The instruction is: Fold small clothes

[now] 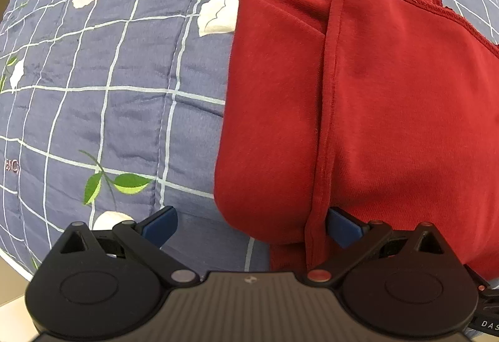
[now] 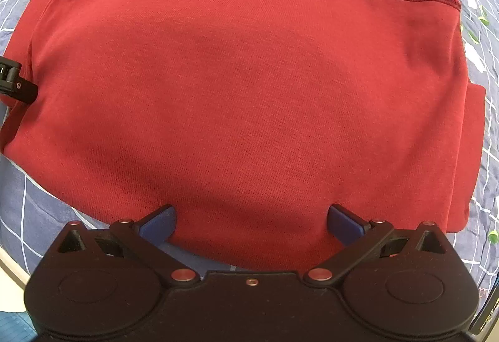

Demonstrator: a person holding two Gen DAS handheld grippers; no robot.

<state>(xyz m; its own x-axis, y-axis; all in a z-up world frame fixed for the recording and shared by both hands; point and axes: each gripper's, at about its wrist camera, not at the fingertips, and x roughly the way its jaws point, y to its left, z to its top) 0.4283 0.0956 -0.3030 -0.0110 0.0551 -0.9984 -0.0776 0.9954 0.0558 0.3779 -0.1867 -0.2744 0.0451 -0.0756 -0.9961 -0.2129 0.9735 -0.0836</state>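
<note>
Garment point(image 2: 243, 86), folded red, lies ahead of both tools, left point(image 1: 252, 226) and right point(image 2: 251, 225), each spread wide.

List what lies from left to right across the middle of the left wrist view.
Blue checked quilt → folded side flap of the red garment → raised seam → the red garment's main panel.
</note>
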